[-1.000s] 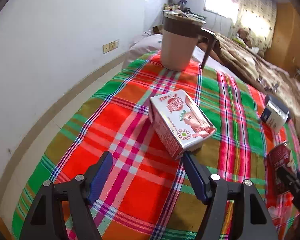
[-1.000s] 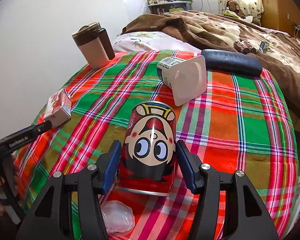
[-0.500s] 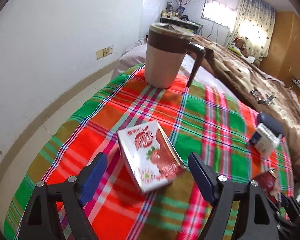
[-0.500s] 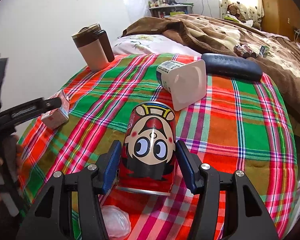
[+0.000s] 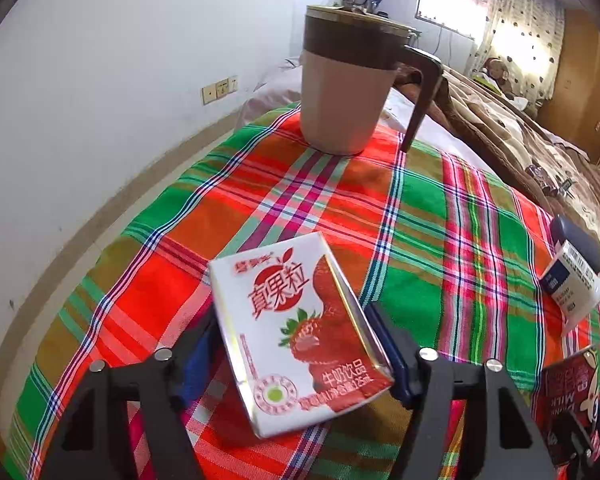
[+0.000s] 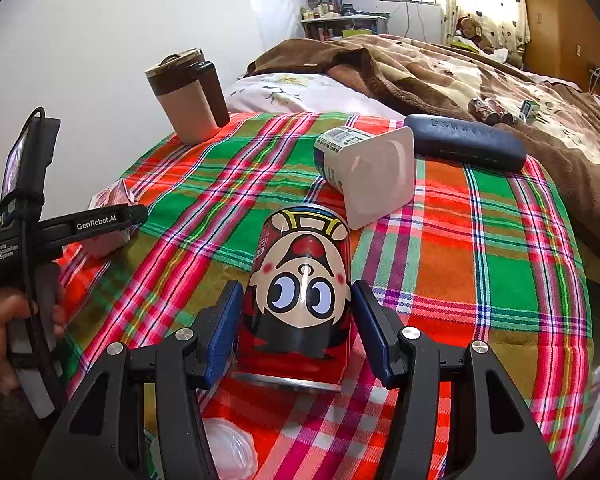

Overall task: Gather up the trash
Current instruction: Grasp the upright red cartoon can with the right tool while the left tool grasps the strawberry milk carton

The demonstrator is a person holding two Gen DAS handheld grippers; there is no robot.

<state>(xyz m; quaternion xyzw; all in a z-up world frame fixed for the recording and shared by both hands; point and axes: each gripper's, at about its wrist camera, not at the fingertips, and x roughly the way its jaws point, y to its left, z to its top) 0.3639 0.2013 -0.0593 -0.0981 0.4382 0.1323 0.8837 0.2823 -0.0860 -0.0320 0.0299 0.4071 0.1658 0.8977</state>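
A white and red strawberry milk carton [image 5: 284, 304] lies tilted on the plaid cloth [image 5: 420, 200]. My left gripper [image 5: 294, 344] has it between its blue pads. The jaws are closing, and both pads meet the carton's sides. The right wrist view shows that gripper's finger [image 6: 100, 220] over the carton [image 6: 112, 200], with a person's hand [image 6: 0, 316] behind it. A red can with a cartoon face [image 6: 300, 264] stands on the cloth. My right gripper [image 6: 298, 292] is shut on it, a pad against each side. The can [image 5: 572, 392] also shows at the left wrist view's lower right.
A beige and brown lidded mug [image 5: 348, 92] stands at the cloth's far end. A white yoghurt cup [image 6: 368, 176] lies on its side beyond the can, with a dark glasses case [image 6: 464, 142] behind it. Crumpled clear plastic [image 6: 228, 448] lies near me. A bed with a brown blanket [image 6: 440, 68] is on the right.
My left gripper moved forward over the carton, its jaws widened, then narrowed until the carton sat between the pads. The right gripper and its can stayed still.
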